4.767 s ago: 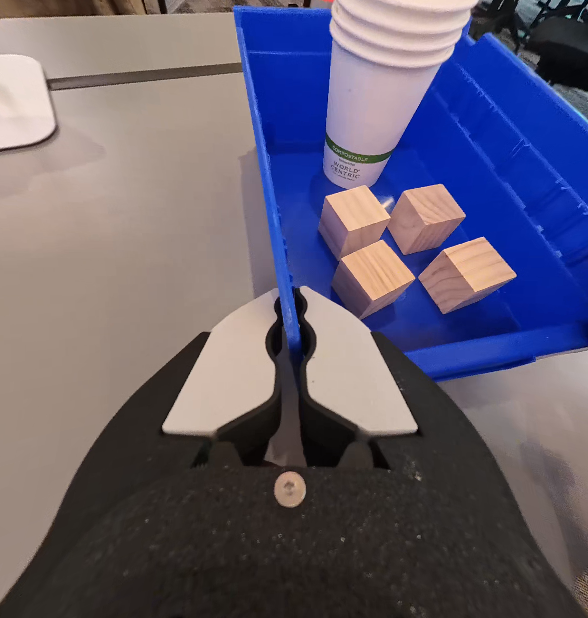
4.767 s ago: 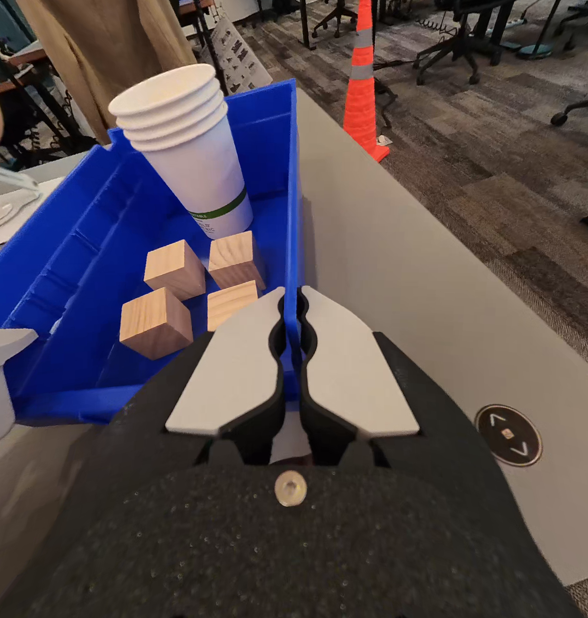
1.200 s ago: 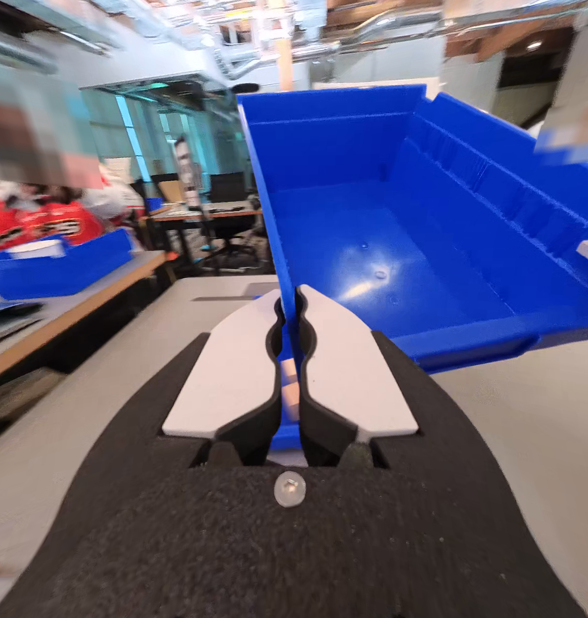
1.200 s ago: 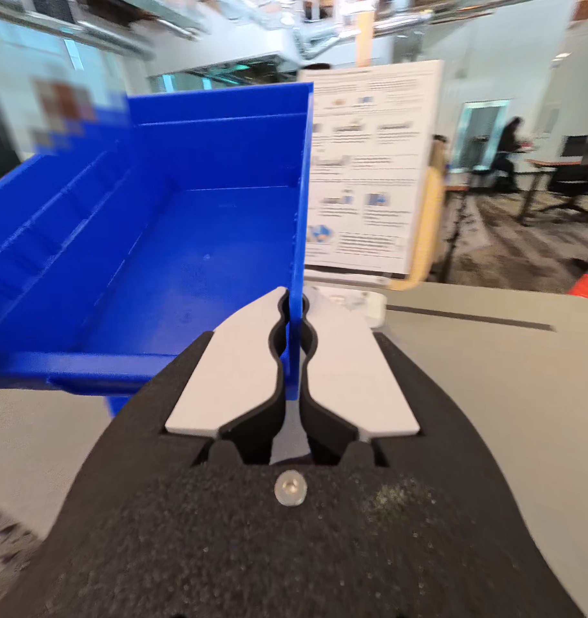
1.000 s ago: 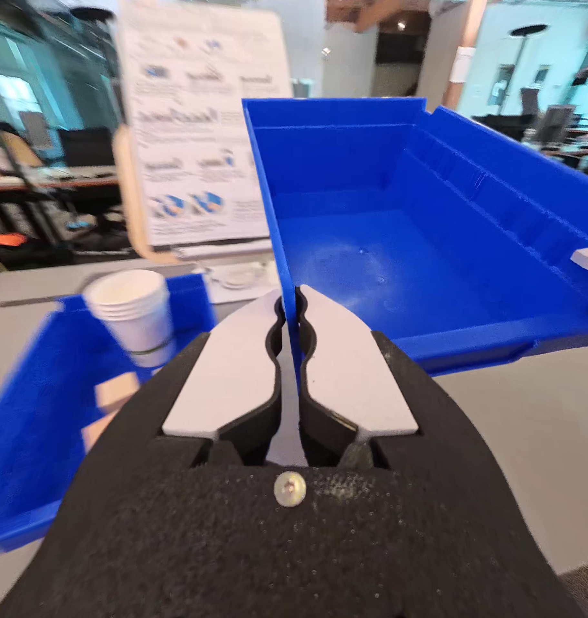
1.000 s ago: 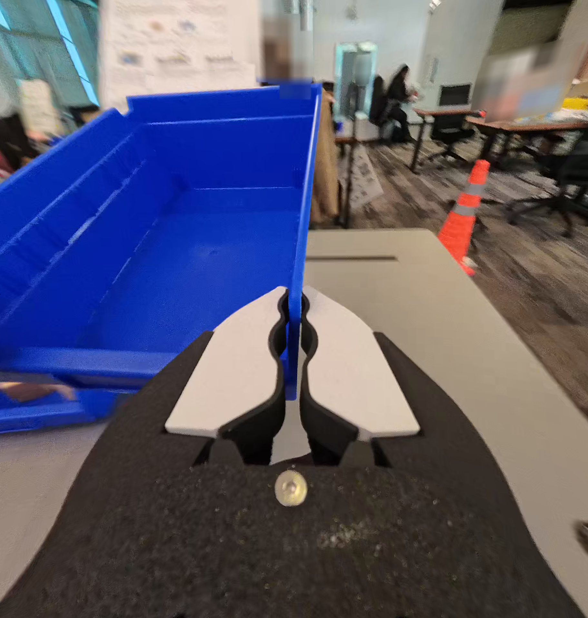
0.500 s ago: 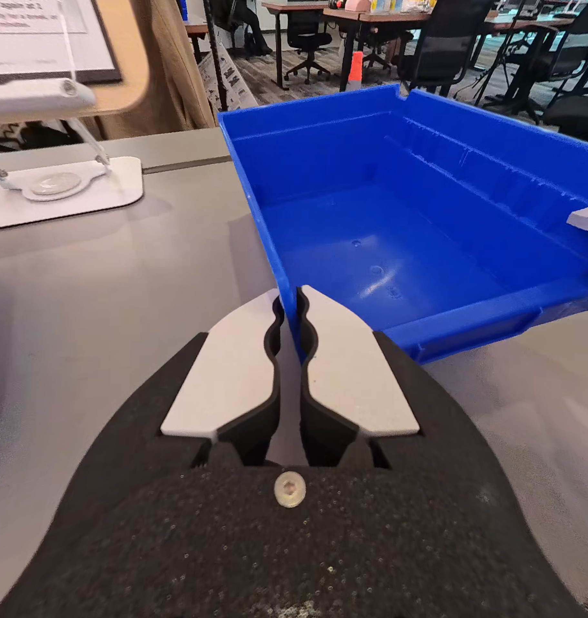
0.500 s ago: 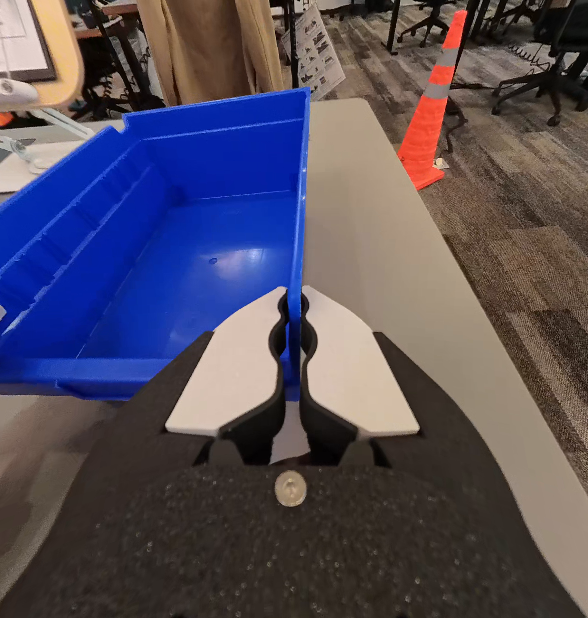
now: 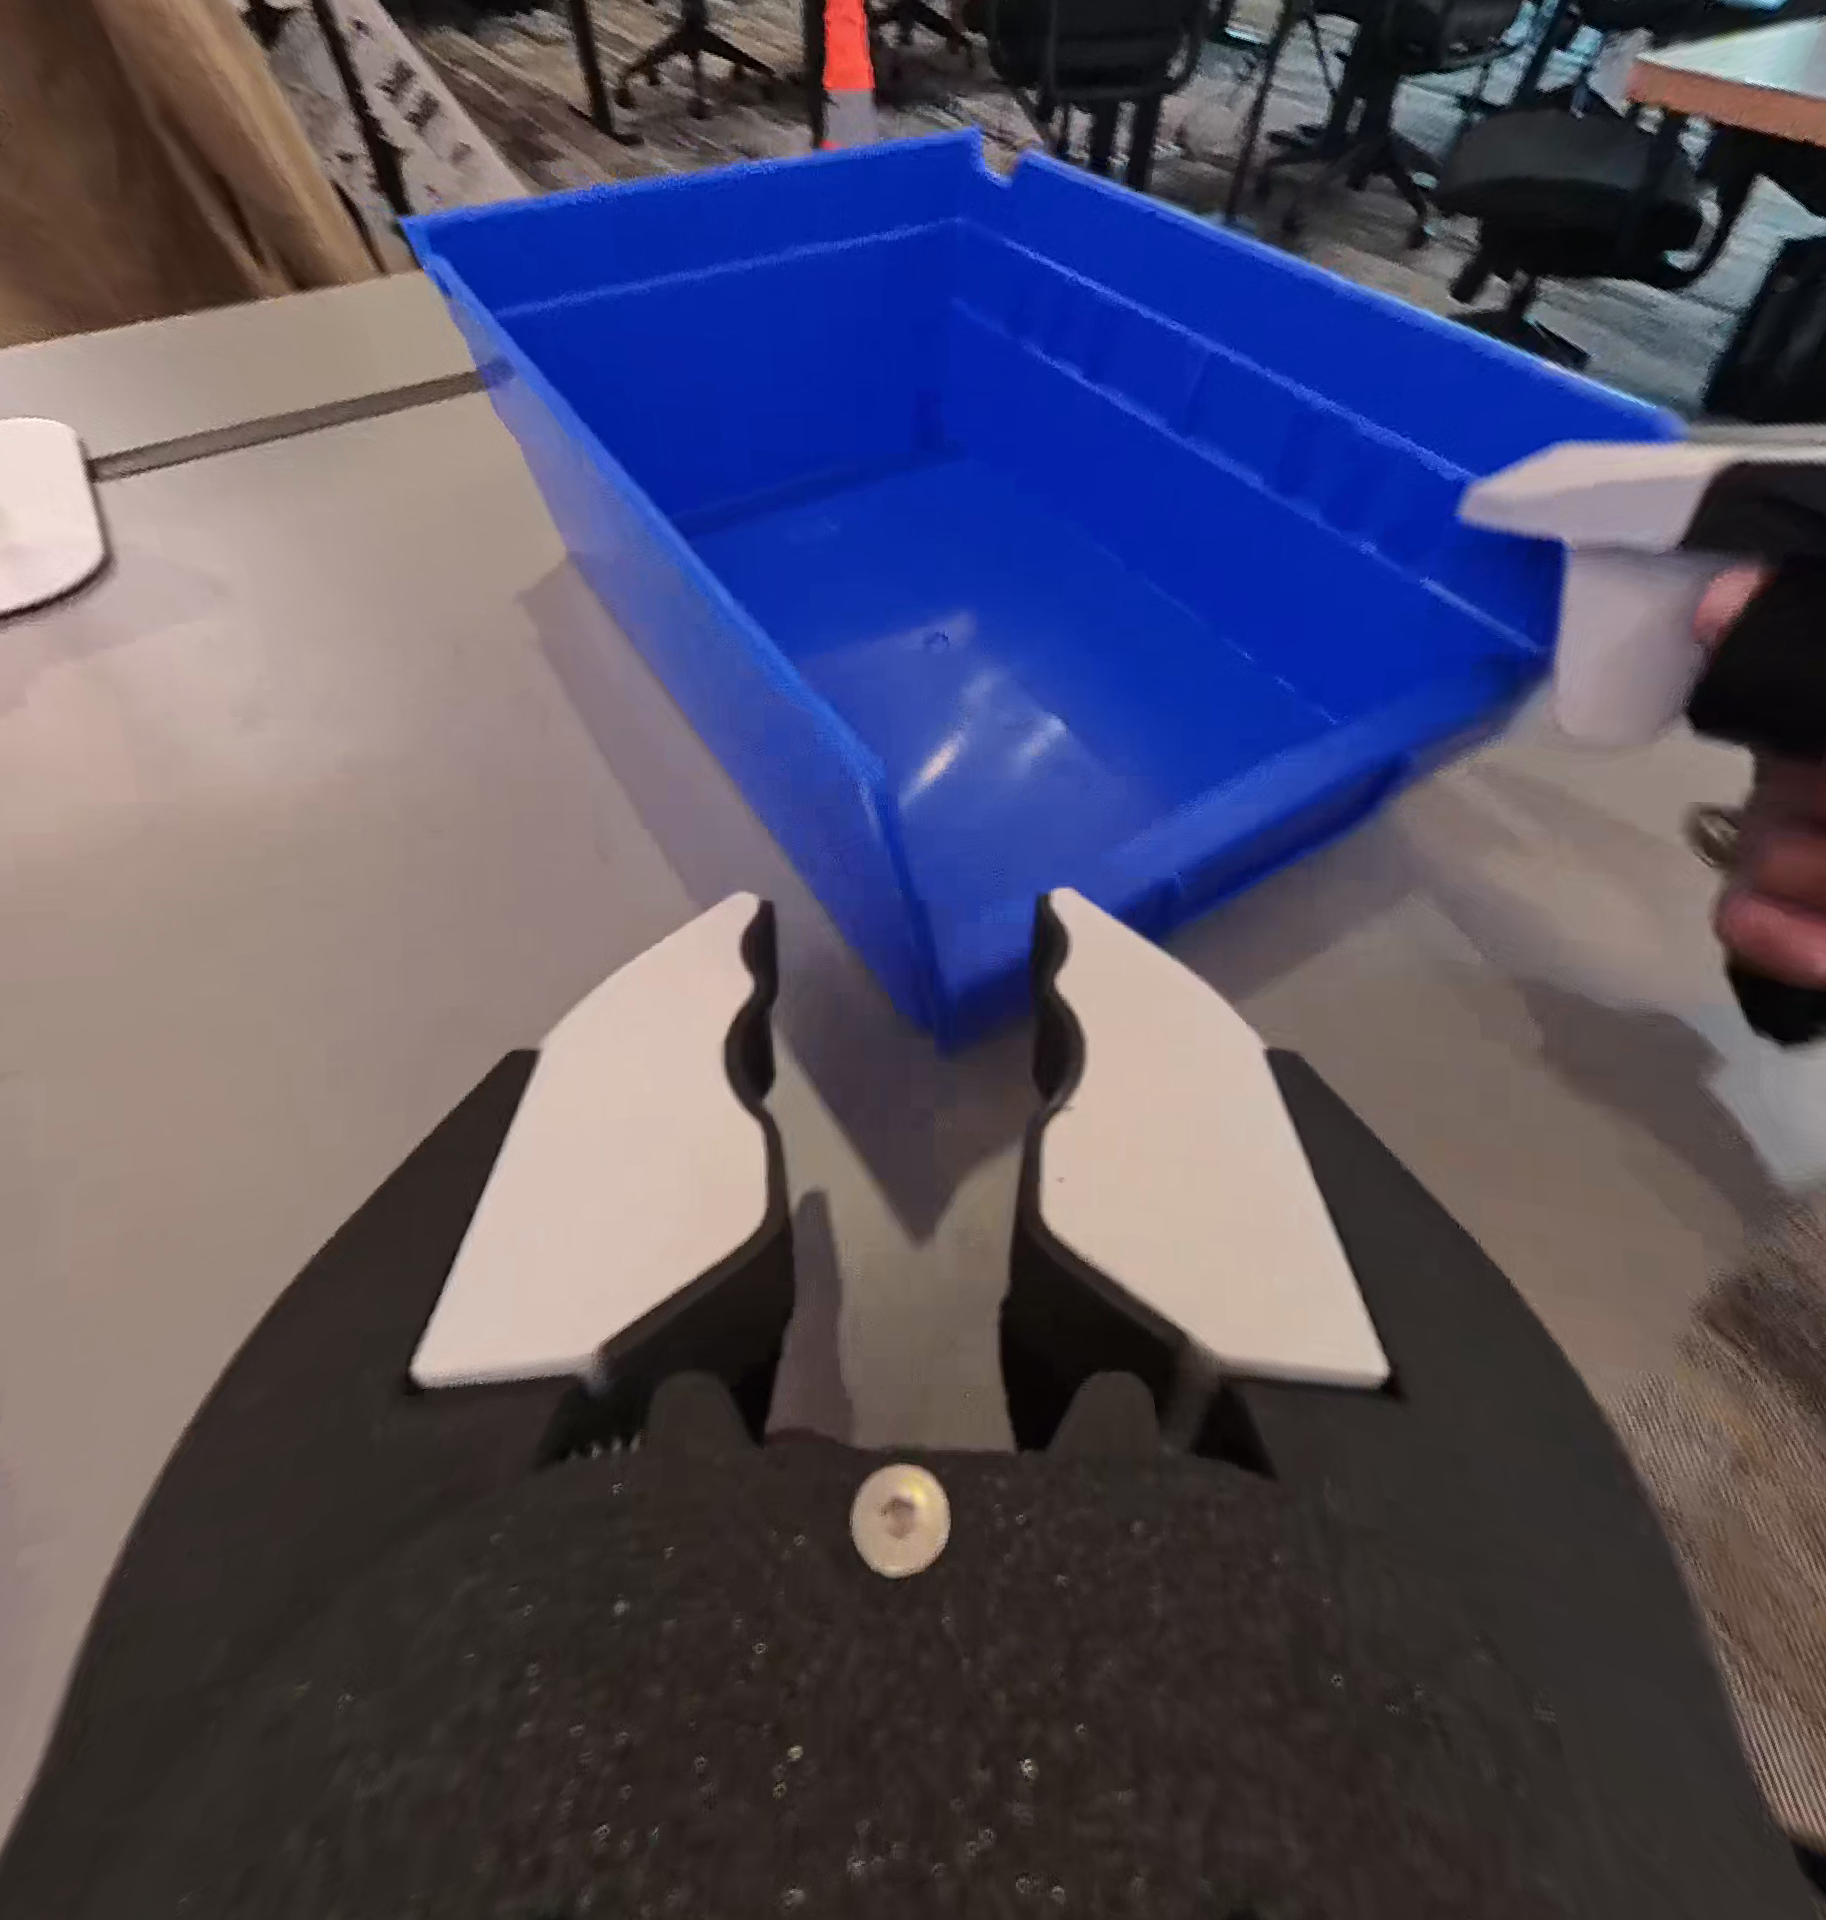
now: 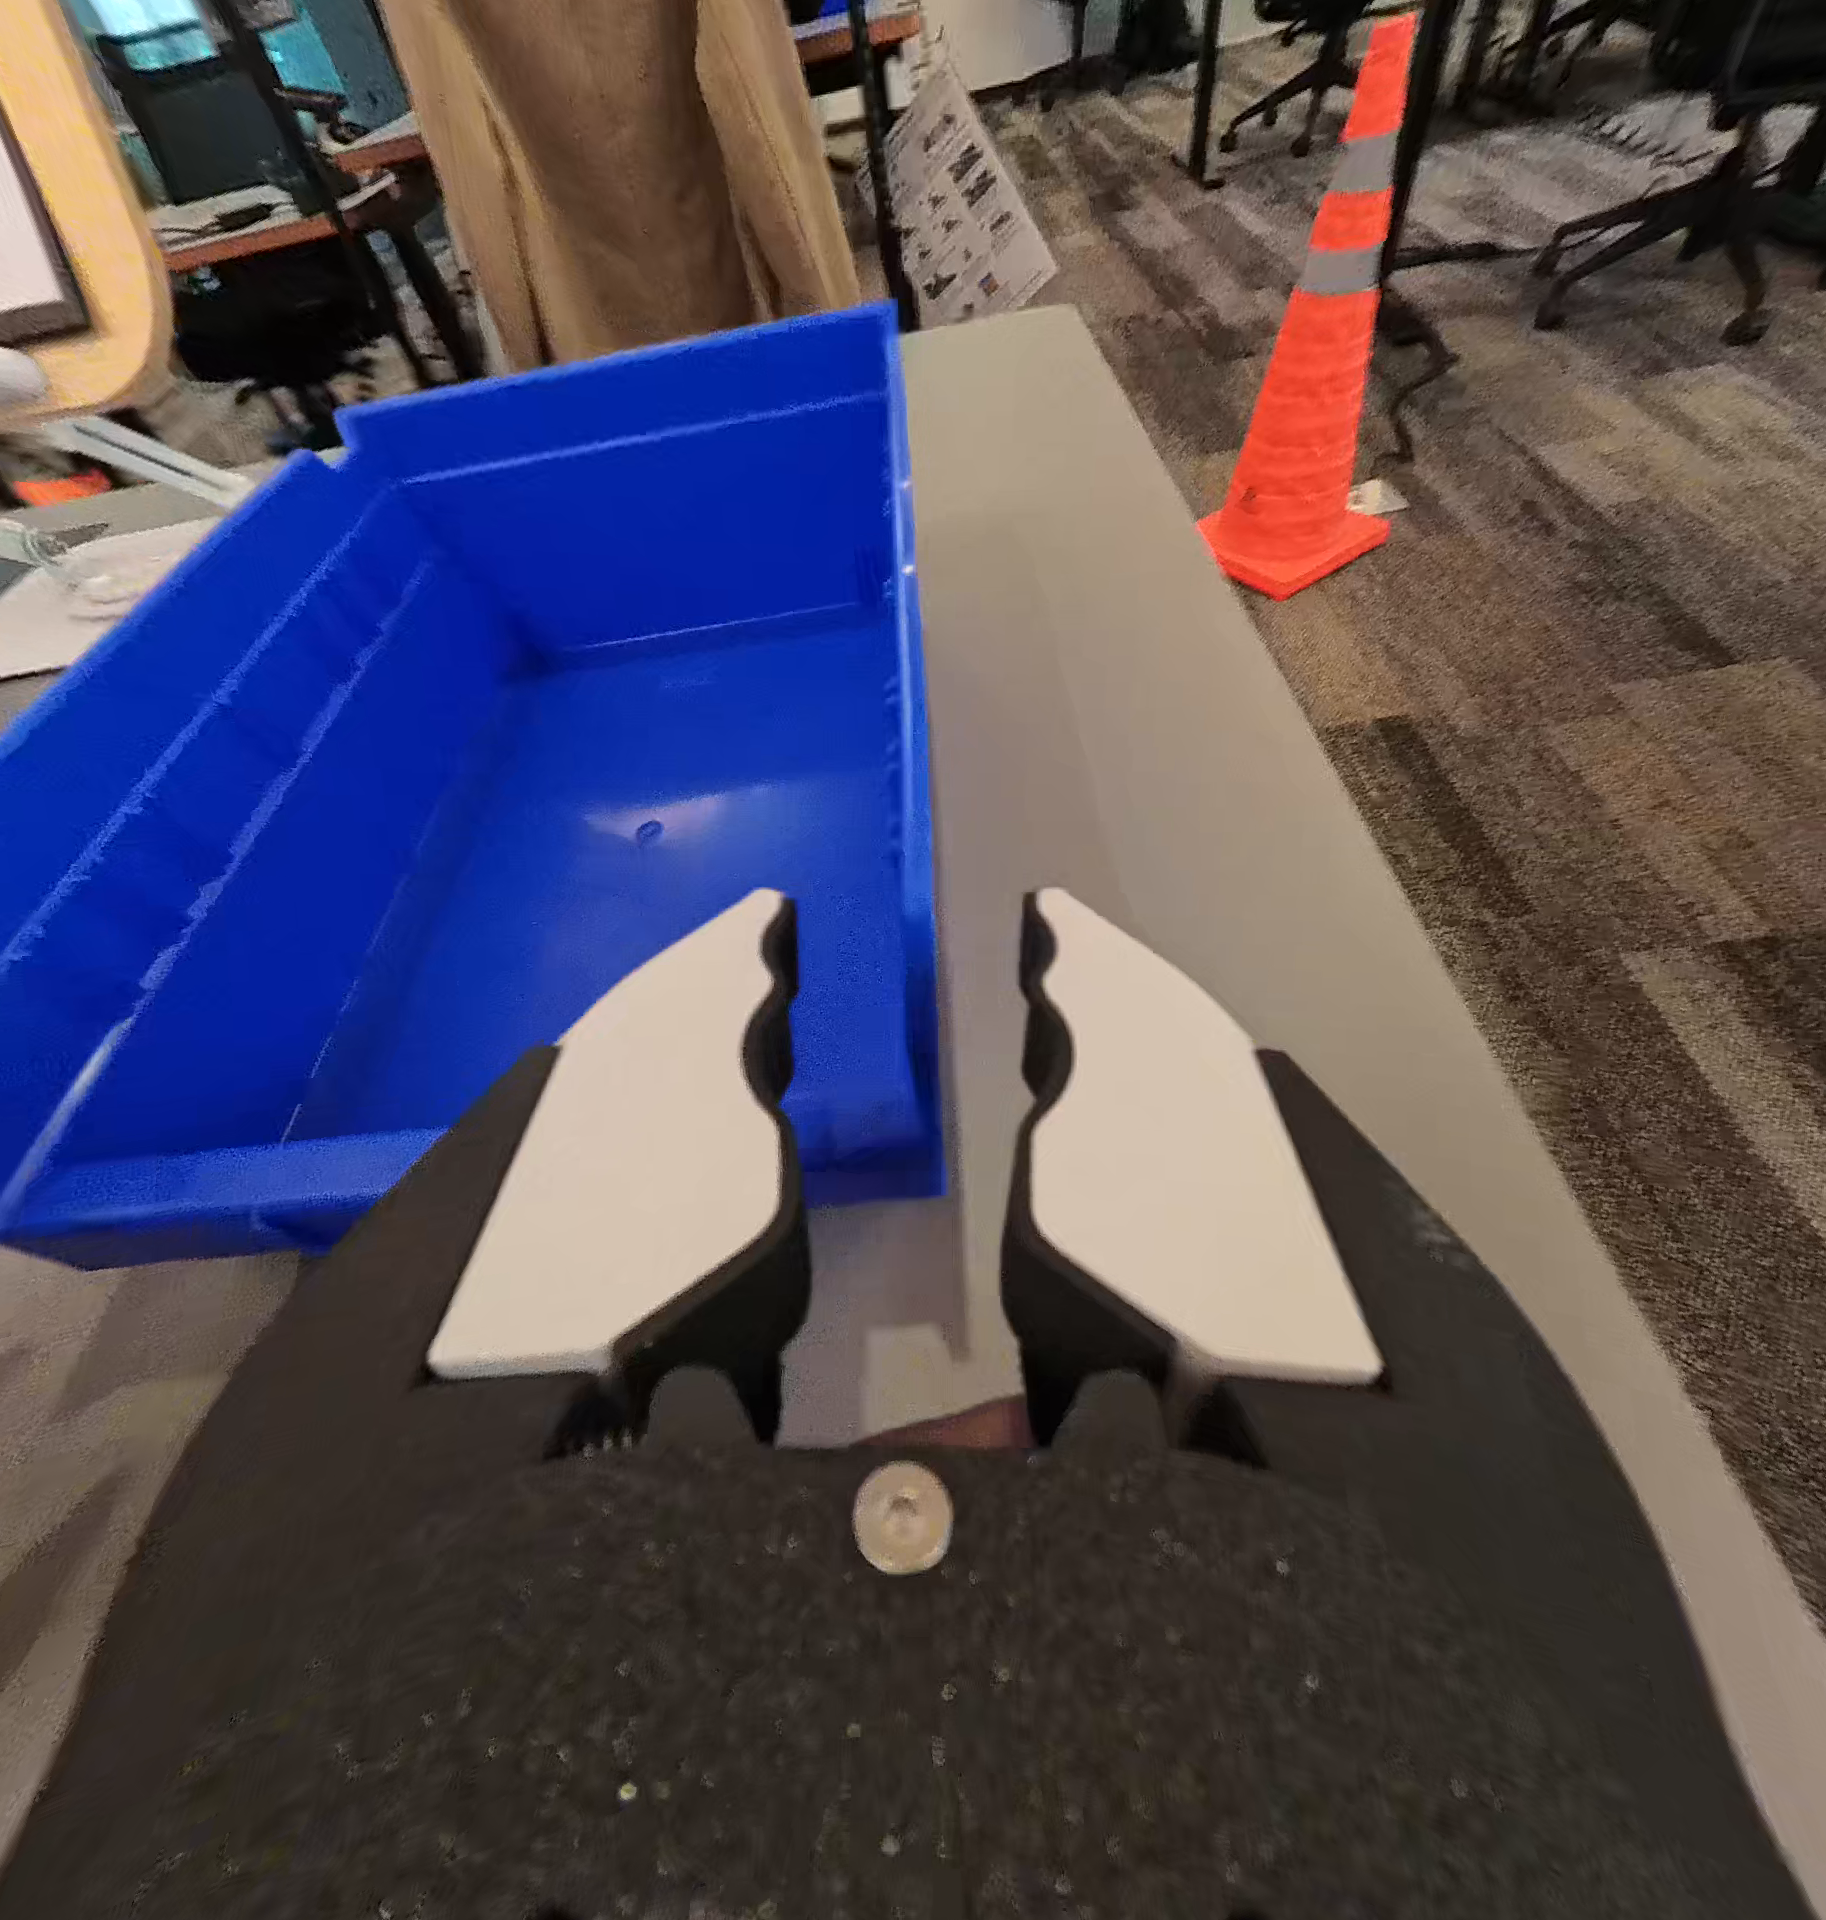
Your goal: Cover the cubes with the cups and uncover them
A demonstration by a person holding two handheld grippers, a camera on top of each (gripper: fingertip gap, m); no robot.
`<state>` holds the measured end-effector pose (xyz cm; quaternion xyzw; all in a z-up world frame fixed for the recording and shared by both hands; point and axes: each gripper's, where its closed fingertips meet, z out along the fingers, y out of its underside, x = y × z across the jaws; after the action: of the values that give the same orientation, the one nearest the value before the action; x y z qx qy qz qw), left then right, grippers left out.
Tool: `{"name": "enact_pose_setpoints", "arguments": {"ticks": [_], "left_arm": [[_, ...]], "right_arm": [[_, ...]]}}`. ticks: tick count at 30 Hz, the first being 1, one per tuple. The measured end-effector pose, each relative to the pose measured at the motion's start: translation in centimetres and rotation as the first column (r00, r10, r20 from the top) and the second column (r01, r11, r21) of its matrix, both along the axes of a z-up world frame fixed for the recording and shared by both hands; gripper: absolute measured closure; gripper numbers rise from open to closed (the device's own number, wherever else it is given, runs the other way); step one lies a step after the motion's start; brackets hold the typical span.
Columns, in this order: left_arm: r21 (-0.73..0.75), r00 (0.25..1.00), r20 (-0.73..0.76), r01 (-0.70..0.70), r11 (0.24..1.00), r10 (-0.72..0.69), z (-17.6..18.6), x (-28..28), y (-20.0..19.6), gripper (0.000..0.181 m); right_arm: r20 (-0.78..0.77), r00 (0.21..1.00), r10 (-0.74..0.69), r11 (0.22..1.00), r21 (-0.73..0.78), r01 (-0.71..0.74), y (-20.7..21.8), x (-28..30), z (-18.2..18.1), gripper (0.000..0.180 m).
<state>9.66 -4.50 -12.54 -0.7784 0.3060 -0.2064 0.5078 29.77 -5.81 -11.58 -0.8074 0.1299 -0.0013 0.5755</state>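
Two grippers, both with fingers spread apart and nothing between them! The left gripper (image 9: 898,914) hangs just short of the near left corner of the blue bin (image 9: 743,665), which sits flat on the grey surface (image 9: 265,831) with only bare blue floor showing inside. Over on the other side, the right gripper (image 10: 904,904) hovers above the bin's (image 10: 213,852) near right corner, its left finger over the bin's inside, its right finger over the grey surface (image 10: 1096,779). From the left wrist view you can catch that right gripper (image 9: 1574,499) at the frame's right edge, beside the bin's far wall, with a hand (image 9: 1813,883) wrapped around its grip. No cups and no cubes anywhere in either view. Off the surface, an orange traffic cone (image 10: 1314,374) stands on the carpet, and a white plate-like base (image 9: 15,520) rests at the far left.
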Motion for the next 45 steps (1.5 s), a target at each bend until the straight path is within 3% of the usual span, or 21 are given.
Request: {"name": "enact_pose_setpoints", "arguments": {"ticks": [3,5,7,9,11,14,18,20,23,29,36,45], "left_arm": [[0.005,0.998,0.003,0.069,0.998,-0.069,1.8,-6.5,-3.7,0.133],[0.051,0.999,-0.046,-0.021,0.998,0.023,3.1,-13.8,-3.3,0.133],[0.083,0.975,-0.092,-0.195,0.977,0.203,4.0,-23.0,-1.0,0.132],[0.083,0.923,-0.107,-0.363,0.928,0.37,4.5,-31.8,1.3,0.126],[0.053,0.864,-0.096,-0.492,0.869,0.495,4.4,-38.4,3.5,0.12],[0.057,0.789,-0.085,-0.605,0.794,0.608,3.7,-44.1,6.2,0.12],[-0.014,0.774,-0.061,-0.632,0.775,0.63,1.6,-45.6,8.8,0.122],[-0.044,0.776,-0.065,-0.63,0.775,0.627,0.7,-45.6,9.7,0.13],[-0.064,0.766,-0.067,-0.643,0.763,0.64,-0.1,-45.9,10.5,0.175],[-0.054,0.767,-0.079,-0.641,0.766,0.637,0.5,-48.0,10.8,0.177],[-0.036,0.78,-0.068,-0.625,0.779,0.622,2.0,-56.8,11.9,0.177],[-0.055,0.804,-0.025,-0.594,0.802,0.594,0.3,-64.0,14.4,0.176]], "right_arm": [[0.109,0.989,-0.104,0.994,0.038,0.1,-3.3,-1.0,3.5,0.128],[0.15,0.988,-0.035,0.993,0.113,0.019,-3.8,-6.4,6.7,0.131],[0.138,0.984,0.115,0.983,0.128,-0.133,-2.7,-14.9,7.8,0.134],[0.037,0.941,0.336,0.931,0.136,-0.338,-0.7,-25.4,6.9,0.134],[-0.022,0.883,0.469,0.88,0.094,-0.465,1.6,-34.2,4.9,0.131],[0.037,0.877,0.479,0.875,0.058,-0.48,5.7,-41.4,3.1,0.131],[0.03,0.89,0.456,0.89,-0.004,-0.456,9.8,-46.1,1.0,0.132],[0.037,0.907,0.42,0.907,-0.029,-0.419,11.0,-46.9,0.0,0.148],[0.021,0.936,0.352,0.936,-0.043,-0.351,11.7,-46.9,-0.9,0.171],[-0.047,0.957,0.286,0.957,-0.041,-0.288,11.7,-49.2,-0.9,0.176],[-0.027,0.945,0.327,0.945,-0.002,-0.327,11.9,-58.4,0.1,0.174],[0.004,0.95,0.313,0.95,-0.01,-0.313,13.5,-65.5,-0.5,0.172]]}}
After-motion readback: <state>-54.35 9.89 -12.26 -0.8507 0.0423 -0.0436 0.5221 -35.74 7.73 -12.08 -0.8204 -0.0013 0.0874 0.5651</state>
